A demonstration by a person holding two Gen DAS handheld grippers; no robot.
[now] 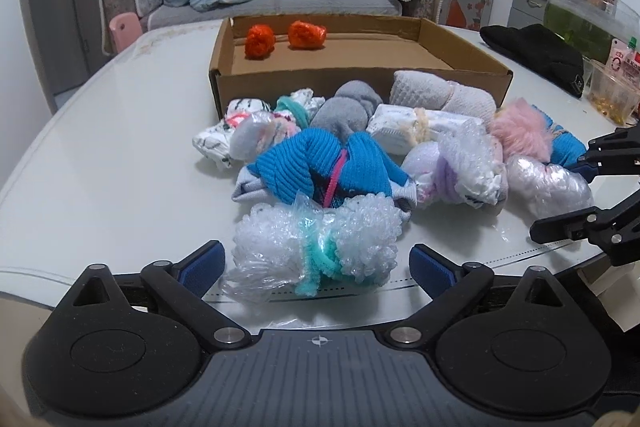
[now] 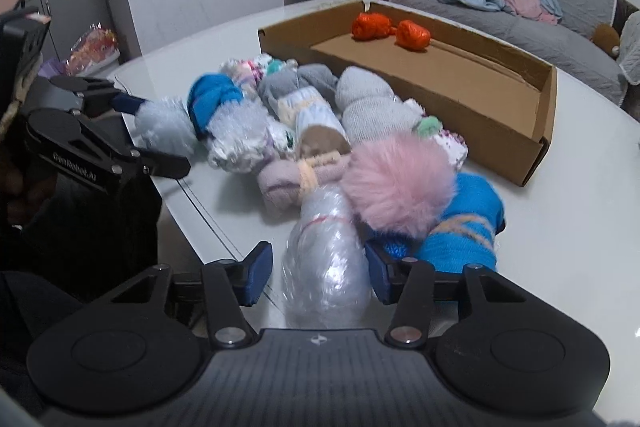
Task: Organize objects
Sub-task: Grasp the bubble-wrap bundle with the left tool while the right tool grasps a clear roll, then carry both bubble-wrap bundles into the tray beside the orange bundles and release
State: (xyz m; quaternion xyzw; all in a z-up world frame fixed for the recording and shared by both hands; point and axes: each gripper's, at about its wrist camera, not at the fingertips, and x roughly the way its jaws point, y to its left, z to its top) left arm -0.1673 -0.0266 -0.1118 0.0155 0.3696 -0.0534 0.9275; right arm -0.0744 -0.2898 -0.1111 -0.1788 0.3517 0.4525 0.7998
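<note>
Crinkly bubble-wrap bundle (image 1: 316, 251), teal-banded, between wide left tool (image 1: 316, 267) pads

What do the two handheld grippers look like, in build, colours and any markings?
Both are alike: a grey ribbed body with a small crosshair mark, black round-based linkage arms with silver pivot pins, and fingers tipped with blue textured pads. See the left gripper and the right gripper. In the right wrist view, white lettering reading GenRobot.AI runs along a black arm of the left gripper. No cables show.
</note>
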